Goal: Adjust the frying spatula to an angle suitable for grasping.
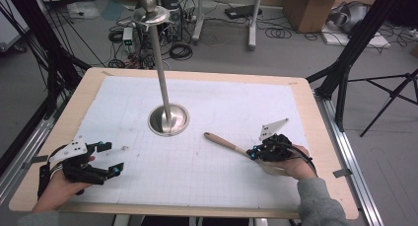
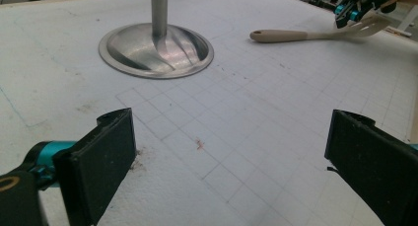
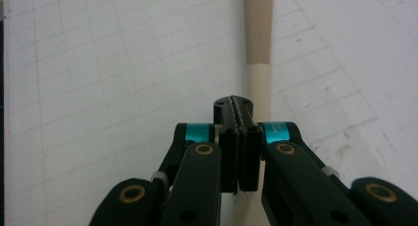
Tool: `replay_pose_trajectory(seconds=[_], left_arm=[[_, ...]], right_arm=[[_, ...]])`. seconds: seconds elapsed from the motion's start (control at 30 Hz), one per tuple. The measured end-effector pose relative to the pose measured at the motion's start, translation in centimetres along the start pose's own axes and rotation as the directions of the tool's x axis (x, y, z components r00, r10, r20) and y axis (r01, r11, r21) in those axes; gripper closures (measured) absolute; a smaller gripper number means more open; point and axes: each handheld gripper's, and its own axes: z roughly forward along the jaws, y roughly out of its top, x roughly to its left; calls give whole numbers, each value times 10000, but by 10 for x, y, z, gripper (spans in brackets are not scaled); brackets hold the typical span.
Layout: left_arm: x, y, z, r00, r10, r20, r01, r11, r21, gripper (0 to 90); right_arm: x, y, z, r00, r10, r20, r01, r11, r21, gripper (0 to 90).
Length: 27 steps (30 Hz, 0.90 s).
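A beige spatula [image 1: 226,143] lies flat on the white grid sheet, right of the middle, handle end pointing toward the metal stand. My right gripper [image 1: 253,153] sits over its blade end, jaws pressed together with nothing visible between them. In the right gripper view the spatula's handle [image 3: 259,38] runs away from behind the shut right gripper [image 3: 236,105]. My left gripper [image 1: 112,158] rests open at the near left, nothing between its jaws. The left gripper view looks past the open left gripper [image 2: 229,162] to the spatula [image 2: 296,35] and the right gripper [image 2: 345,14] far off.
A steel stand with a round dished base [image 1: 169,120] and a tall pole [image 1: 160,63] rises at the table's middle; its base [image 2: 155,51] lies ahead of my left gripper. The wooden table edge [image 1: 328,152] runs close to my right hand. Cables and boxes cover the floor beyond.
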Motion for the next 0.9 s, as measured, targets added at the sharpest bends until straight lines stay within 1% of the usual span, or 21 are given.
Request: replay_pose_trajectory(seconds=[0.07,0.13,0.23,0.3,0.43,0.47,0.53,0.57,0.67,0.73,0.77,0.83,0.9], left_arm=[[0,0,0,10000,-4,-20,4,10000,1,59],[0,0,0,10000,-14,-16,14,10000,-10,59],[0,0,0,10000,-27,-22,27,10000,-12,59],[0,0,0,10000,-19,-26,19,10000,-3,59],[0,0,0,10000,30,-6,-30,10000,5,59],[0,0,0,10000,19,6,-19,10000,-6,59],[0,0,0,10000,-22,-6,22,10000,-25,59],[1,0,0,10000,-17,3,17,10000,-31,59],[1,-1,1,10000,-59,26,59,10000,16,59],[1,-2,1,10000,-57,34,57,10000,47,59],[1,-2,2,10000,-61,61,60,10000,42,59],[1,-2,1,10000,-56,48,55,10000,52,59],[0,-2,0,10000,-47,28,47,10000,22,59]], right_arm=[[0,-1,-1,9999,57,146,-56,10000,-46,878],[-1,-1,-4,9995,105,290,-98,9997,-236,830],[0,0,-7,9990,157,419,-132,9981,-608,726],[1,0,-8,9984,143,549,-104,9975,-697,653],[1,0,-9,9970,177,760,-116,9967,-803,553],[0,0,-9,9968,288,750,-225,9963,-835,535],[-1,-1,-9,9963,314,796,-246,9960,-856,484],[-1,-1,-9,9952,377,902,-301,9960,-845,454],[-4,-2,-9,9926,737,962,-652,9939,-889,380],[-5,-3,-11,9919,792,992,-701,9933,-922,324],[-5,-4,-13,9924,836,905,-749,9927,-949,290],[-5,-4,-15,9915,965,876,-865,9900,-1114,269],[-5,-4,-17,9947,723,736,-629,9904,-1231,269]])
